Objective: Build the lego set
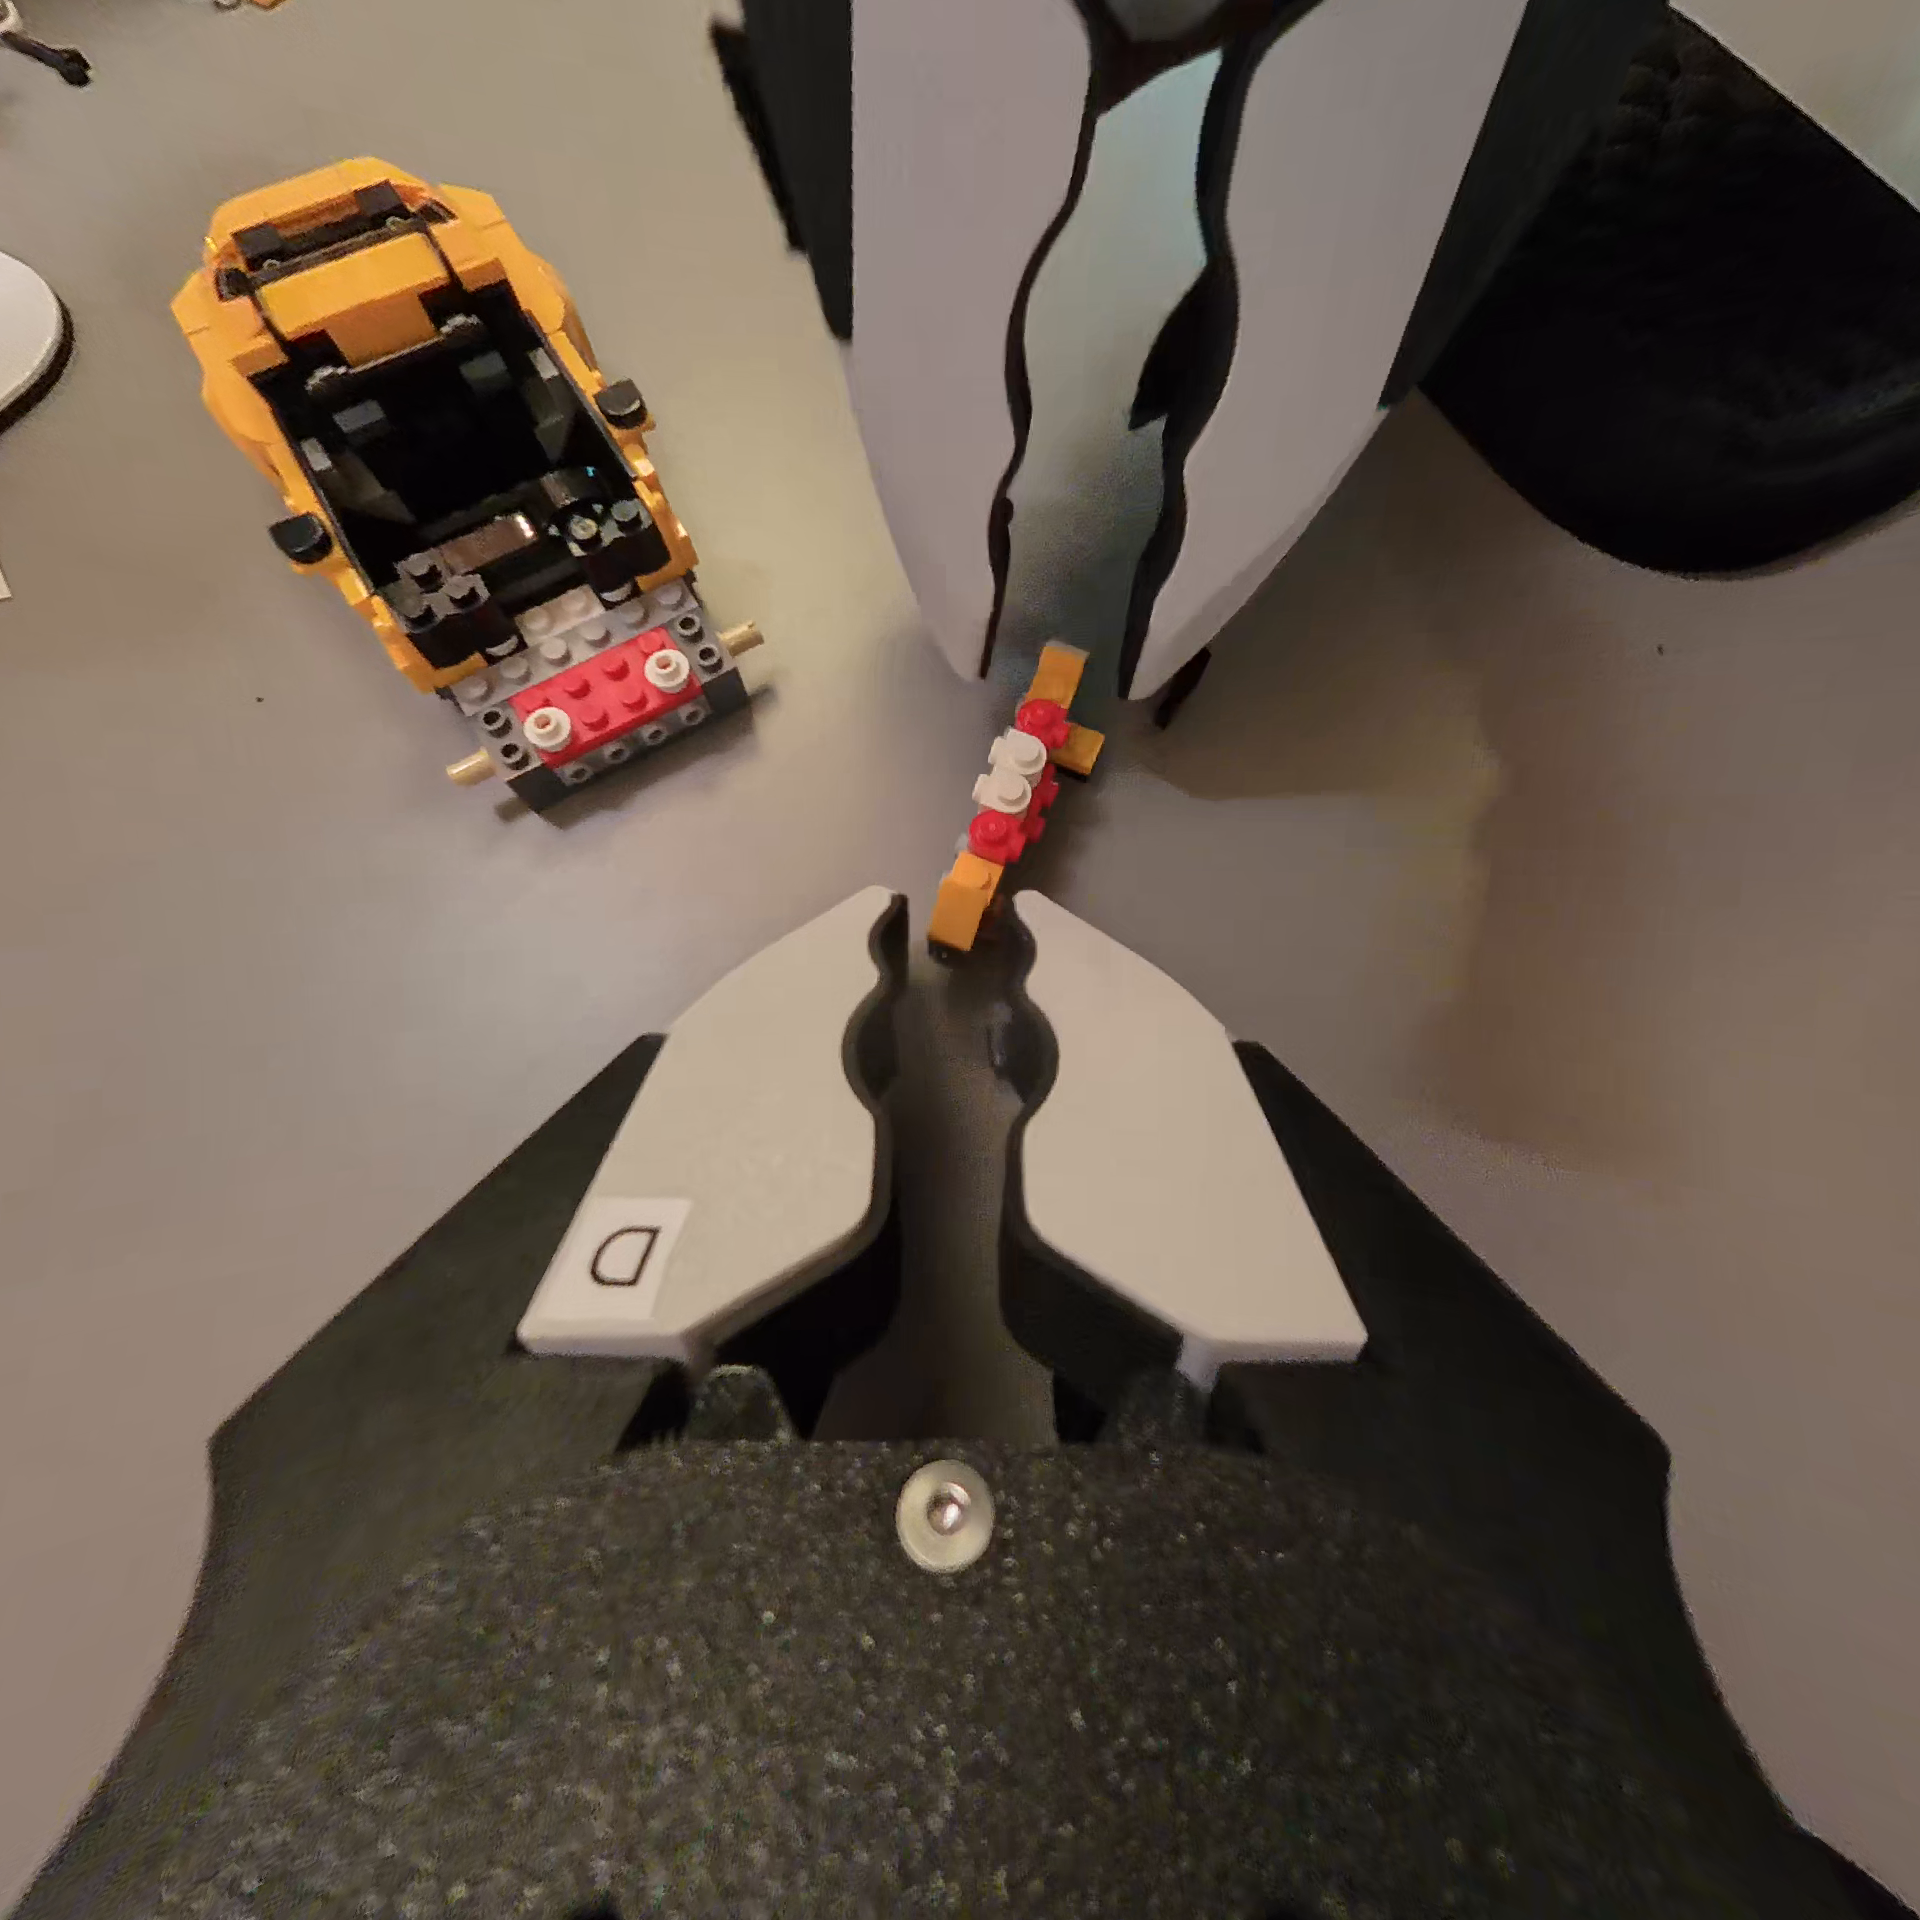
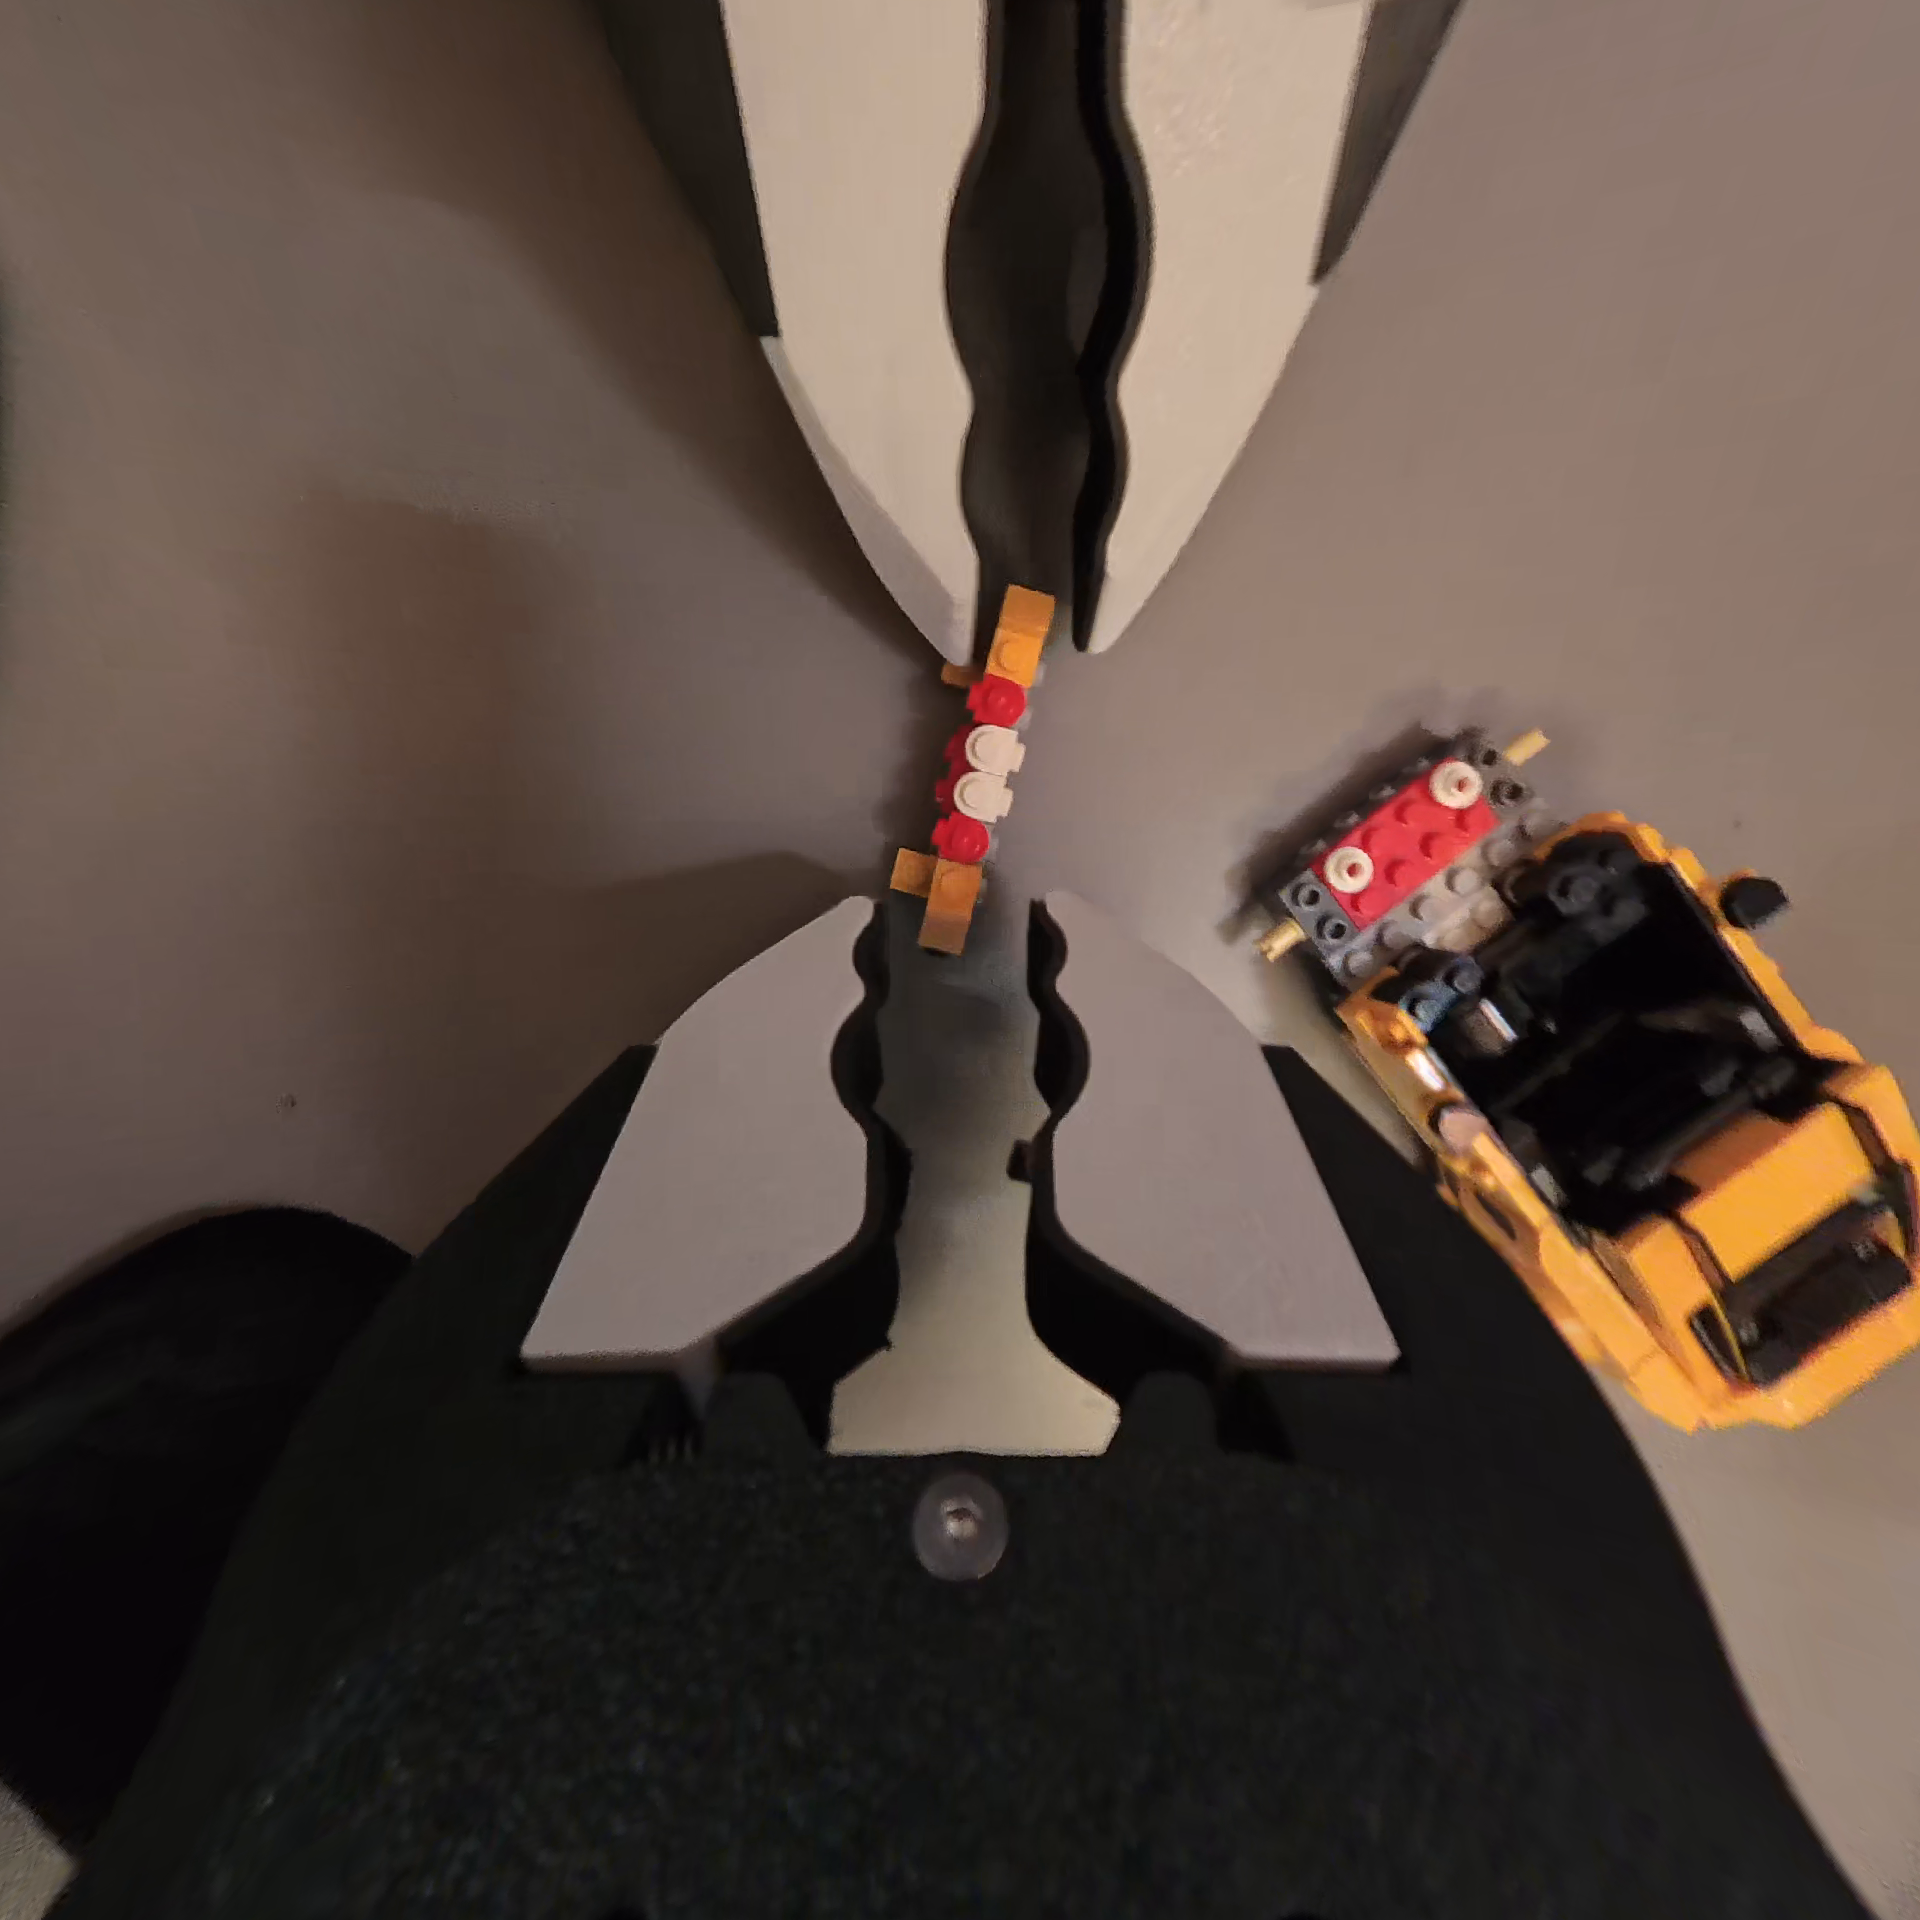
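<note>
A short strip of orange, red and white Lego pieces (image 1: pixel 1013 790) lies low over the grey table between my two grippers, which face each other. My left gripper (image 1: pixel 956 914) is closed on the strip's near orange end; in the right wrist view it comes in from the top (image 2: pixel 1027 634). My right gripper (image 2: pixel 954 909) is open, its fingers standing either side of the strip's (image 2: pixel 982 774) other orange end without touching; in the left wrist view it comes in from the top (image 1: pixel 1055 675). The partly built orange and black car (image 1: pixel 447 488) sits to one side, red plate at its open end (image 2: pixel 1621 1091).
A black fuzzy mass (image 1: pixel 1714 343) lies behind the right gripper and shows at the lower left in the right wrist view (image 2: pixel 156 1351). A white round object (image 1: pixel 21 332) is at the left edge. A small black part (image 1: pixel 52 57) lies far left. The left gripper's tips are roughly 5 centimeters from the right gripper's.
</note>
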